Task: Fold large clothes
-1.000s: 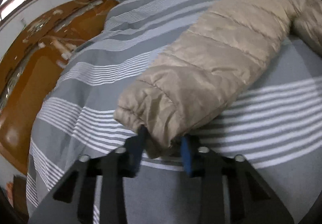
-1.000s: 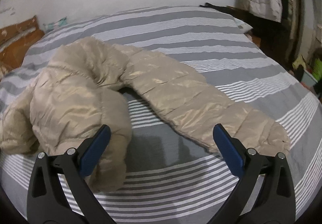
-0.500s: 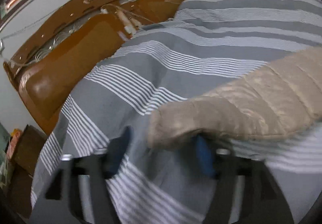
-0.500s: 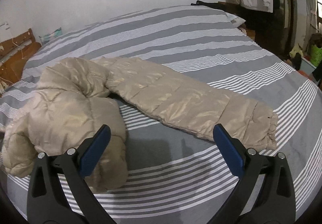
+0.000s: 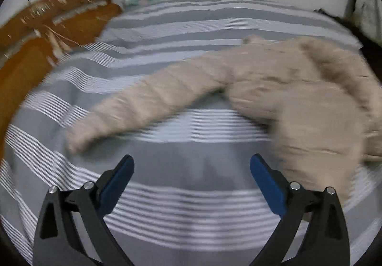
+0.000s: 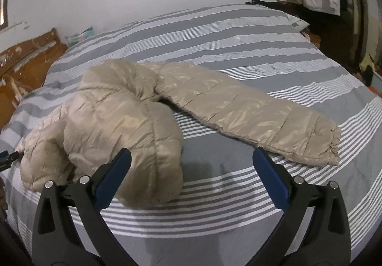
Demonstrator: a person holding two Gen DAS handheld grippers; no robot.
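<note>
On striped bed (image 6: 238, 34), jacket (image 6: 124, 122), left view blurred

Beige quilted puffer jacket (image 6: 124, 120), crumpled body, sleeves spread, on bed

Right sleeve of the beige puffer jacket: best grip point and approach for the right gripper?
Judging by its pose, take the cuff end of the sleeve. It lies flat and straight on the striped bedspread, with the cuff's edge free and nearest the open right gripper. Come in low from the cuff side, along the sleeve's length, pinching the cuff's edge.
</note>
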